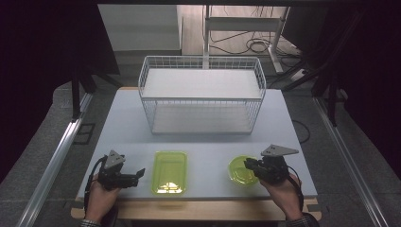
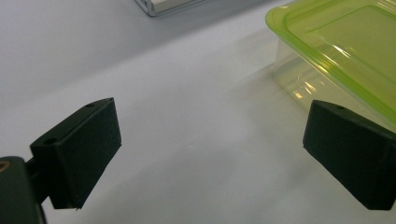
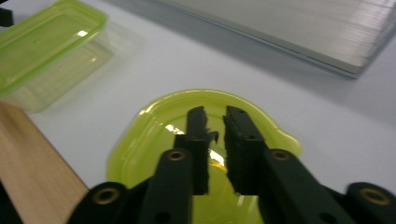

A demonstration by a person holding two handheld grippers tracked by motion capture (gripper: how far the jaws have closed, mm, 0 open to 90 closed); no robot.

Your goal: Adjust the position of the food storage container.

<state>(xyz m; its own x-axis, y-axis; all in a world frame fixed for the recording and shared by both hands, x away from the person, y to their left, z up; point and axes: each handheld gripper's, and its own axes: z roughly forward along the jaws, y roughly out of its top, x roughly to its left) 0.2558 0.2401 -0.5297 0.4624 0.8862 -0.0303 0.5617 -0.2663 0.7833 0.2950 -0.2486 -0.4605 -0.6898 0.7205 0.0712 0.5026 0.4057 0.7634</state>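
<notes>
Table (image 1: 123, 123) surface, pale grey-white, takes up the middle of the high view, with a strip of wood along its near edge at the bottom of the frame. Next in size, a white wire basket (image 1: 202, 94) stands at upper centre of that view, open toward the camera, with a flat white shelf board inside. Below it, at lower centre, a rectangular container (image 1: 170, 172) with a yellow-green lid lies on the table; in the left gripper view it sits at the upper right, its clear wall just beyond the right-hand jaw. To its right in the high view, at lower right of centre, rests a round yellow-green lid (image 1: 241, 170), flat on the table.

Left gripper (image 1: 134, 176), at lower left of the high view, has its jaws spread wide with bare table between them. Right gripper (image 1: 249, 165) hovers at the round lid's right edge, its jaws narrowed to a slim gap over the lid; whether they touch it cannot be told.
</notes>
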